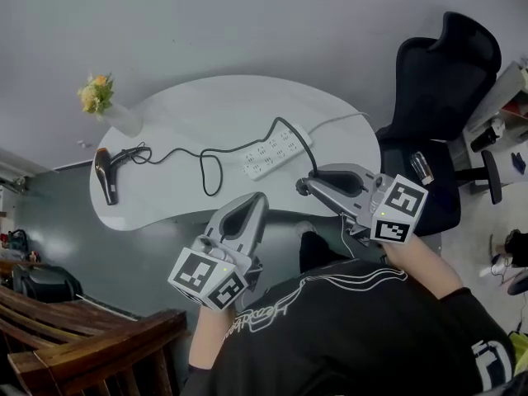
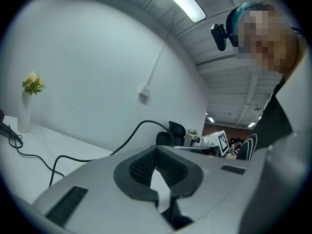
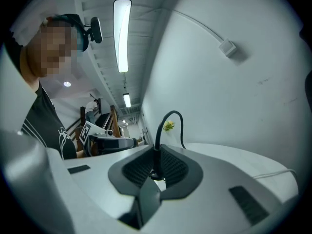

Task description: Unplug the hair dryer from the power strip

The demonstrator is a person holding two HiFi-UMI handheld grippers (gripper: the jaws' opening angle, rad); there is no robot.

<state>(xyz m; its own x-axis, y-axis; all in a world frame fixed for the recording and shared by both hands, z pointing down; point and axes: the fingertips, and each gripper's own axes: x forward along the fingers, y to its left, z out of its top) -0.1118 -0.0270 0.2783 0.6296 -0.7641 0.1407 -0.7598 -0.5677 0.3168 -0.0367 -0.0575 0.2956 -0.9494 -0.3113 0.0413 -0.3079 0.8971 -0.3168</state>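
Right gripper point(image 3: 156, 173) is clamped on the black cord point(image 3: 162, 126) at its plug end, apart from the power strip point(image 1: 276, 151). Left gripper point(image 2: 158, 174) is closed and empty. Only the head view catches the hair dryer point(image 1: 105, 174), lying near the vase point(image 1: 115, 115) at the table's point(image 1: 206, 97) left end.

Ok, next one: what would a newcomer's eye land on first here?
The right gripper, over the near edge of the white table, is shut on the black cord, which runs up past the power strip. The hair dryer lies at the table's left end near a vase of flowers. The left gripper is shut on nothing.
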